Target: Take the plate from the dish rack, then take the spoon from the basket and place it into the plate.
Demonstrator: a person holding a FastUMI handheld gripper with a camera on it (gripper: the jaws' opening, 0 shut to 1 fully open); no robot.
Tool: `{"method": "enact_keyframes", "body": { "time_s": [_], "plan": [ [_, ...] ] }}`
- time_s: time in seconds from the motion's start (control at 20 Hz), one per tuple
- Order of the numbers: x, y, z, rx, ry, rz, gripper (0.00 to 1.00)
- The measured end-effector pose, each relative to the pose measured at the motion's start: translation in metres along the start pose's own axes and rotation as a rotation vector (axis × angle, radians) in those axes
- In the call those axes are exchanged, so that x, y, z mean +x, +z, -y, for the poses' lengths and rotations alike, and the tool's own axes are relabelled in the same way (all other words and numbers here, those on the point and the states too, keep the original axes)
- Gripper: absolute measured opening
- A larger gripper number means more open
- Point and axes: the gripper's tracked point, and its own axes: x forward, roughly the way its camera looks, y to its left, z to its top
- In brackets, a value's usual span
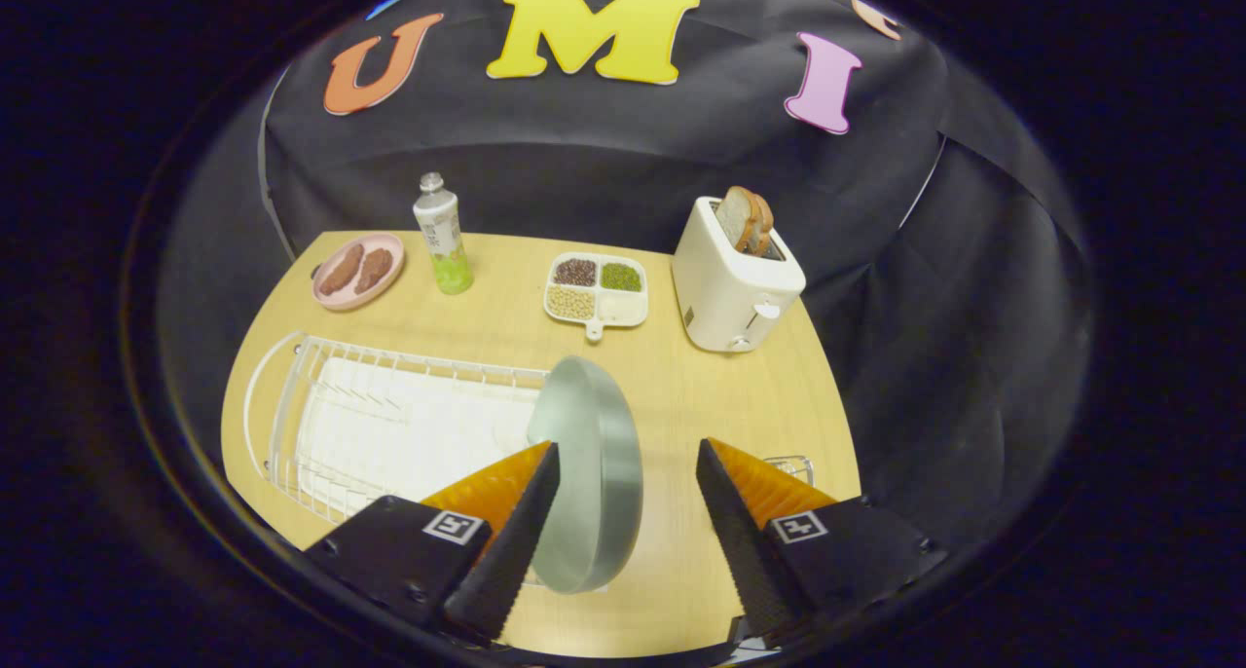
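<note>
**At lower centre: plate not yet gripped**

Between the spread fingers of the hand-held gripper (628, 459), the metal plate (589, 473) stands on edge at the dish rack's (389, 425) right end, ungrasped. A wire basket (793, 466) peeks behind the right finger; the spoon step remains.

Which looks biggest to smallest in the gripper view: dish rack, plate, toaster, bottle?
1. Dish rack
2. Plate and toaster: alike in apparent size; the plate stands on edge between the open gripper fingers, so nearness inflates it. Unranked.
3. Bottle
</note>
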Motion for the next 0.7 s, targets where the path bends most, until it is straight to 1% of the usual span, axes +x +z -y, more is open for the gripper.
{"method": "enact_keyframes", "body": {
  "time_s": [0.2,0.25,0.4,0.45,0.5,0.55,0.7],
  "plan": [
    [0.016,-0.008,-0.004,-0.054,-0.036,-0.143,0.69],
    [0.016,-0.007,-0.004,-0.066,-0.039,-0.175,0.68],
    [0.018,-0.001,-0.008,-0.068,-0.068,-0.221,0.44],
    [0.017,-0.003,-0.009,-0.072,-0.087,-0.238,0.38],
    [0.017,-0.001,-0.011,-0.068,-0.096,-0.234,0.28],
    [0.015,-0.002,-0.014,-0.085,-0.115,-0.235,0.27],
    [0.007,0.000,-0.024,-0.109,-0.210,-0.209,0.25]
  ]
}}
